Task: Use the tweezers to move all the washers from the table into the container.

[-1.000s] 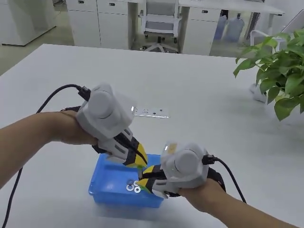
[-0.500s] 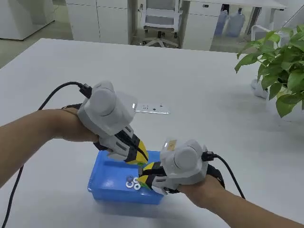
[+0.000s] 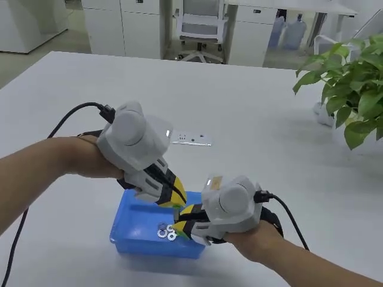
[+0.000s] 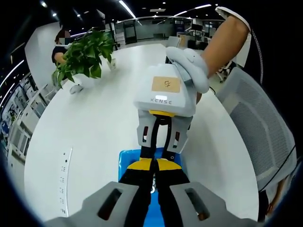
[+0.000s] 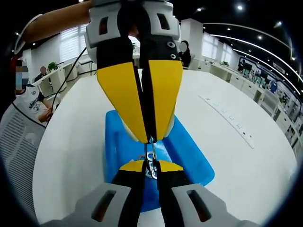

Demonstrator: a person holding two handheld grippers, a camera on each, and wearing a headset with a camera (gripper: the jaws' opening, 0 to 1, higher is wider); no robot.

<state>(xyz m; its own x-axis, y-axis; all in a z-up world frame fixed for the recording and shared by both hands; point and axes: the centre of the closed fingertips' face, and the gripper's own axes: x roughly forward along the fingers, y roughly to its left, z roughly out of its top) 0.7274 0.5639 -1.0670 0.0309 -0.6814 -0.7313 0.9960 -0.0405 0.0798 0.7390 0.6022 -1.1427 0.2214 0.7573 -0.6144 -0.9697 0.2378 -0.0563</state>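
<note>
A blue container sits on the white table near me, with several silver washers inside it. My left gripper slants down over the container, its yellow jaws shut on thin metal tweezers, whose tip pokes out below them. The right gripper comes in from the right, shut, its tips meeting the tweezers' tip just above the washers. Whether it pinches the tweezers I cannot tell. In the left gripper view the container lies under both sets of jaws, my own left gripper at the bottom.
A white power strip lies beyond the container. A potted plant stands at the table's right edge. A black cable trails left from my left gripper. An office chair and cabinets stand past the far edge.
Both grippers stay in nearly the same pose over the container. The head camera has shifted a little.
</note>
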